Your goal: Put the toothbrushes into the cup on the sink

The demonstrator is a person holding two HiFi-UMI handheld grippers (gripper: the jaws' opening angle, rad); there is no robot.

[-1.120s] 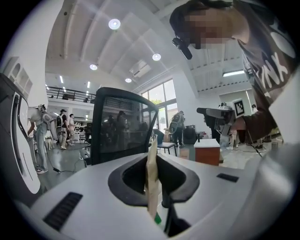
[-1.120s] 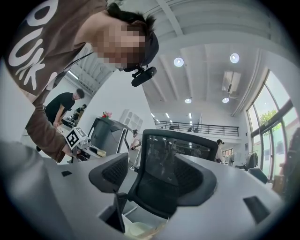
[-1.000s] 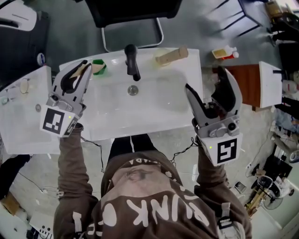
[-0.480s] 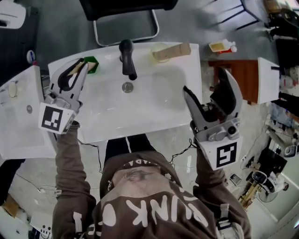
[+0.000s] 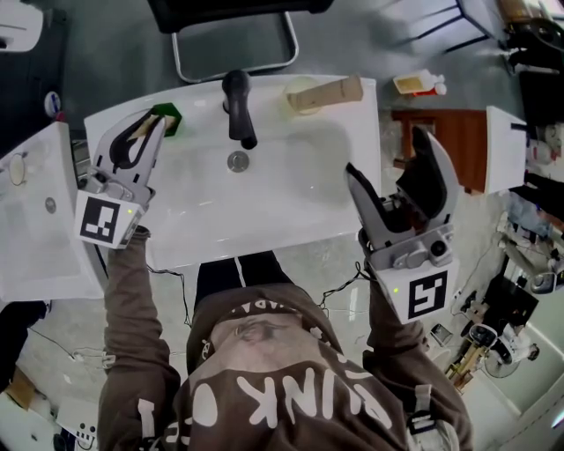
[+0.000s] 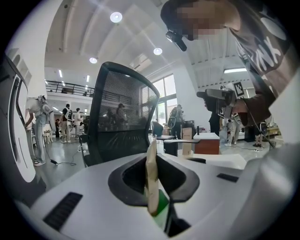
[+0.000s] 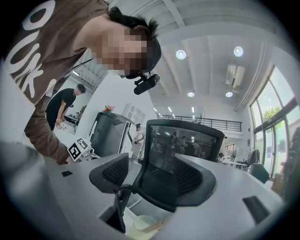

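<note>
My left gripper (image 5: pixel 157 120) is shut on a thin tan toothbrush (image 5: pixel 144 129) over the back left corner of the white sink (image 5: pixel 264 233). In the left gripper view the tan stick (image 6: pixel 151 164) stands pinched between the jaws (image 6: pixel 152 185), and a green object (image 6: pixel 161 206) lies just beyond it. That green object (image 5: pixel 167 119) rests on the sink's back rim. A cream cup (image 5: pixel 298 91) stands at the back right of the rim with a tan piece (image 5: pixel 333 90) lying across it. My right gripper (image 5: pixel 388 151) hangs wide open and holding nothing over the sink's right edge; its view shows the cup (image 7: pixel 144 221) below.
A black faucet (image 5: pixel 236 106) rises at the back middle, with the drain (image 5: pixel 238 161) in front of it. A black office chair (image 5: pixel 238 18) stands behind the sink. A white cabinet (image 5: pixel 40 220) adjoins on the left; a red-brown table (image 5: pixel 445 132) stands to the right.
The head view has shifted slightly, so the sink sits further left and higher. The left gripper's tip now lies closer to the green object. The right gripper has barely moved.
</note>
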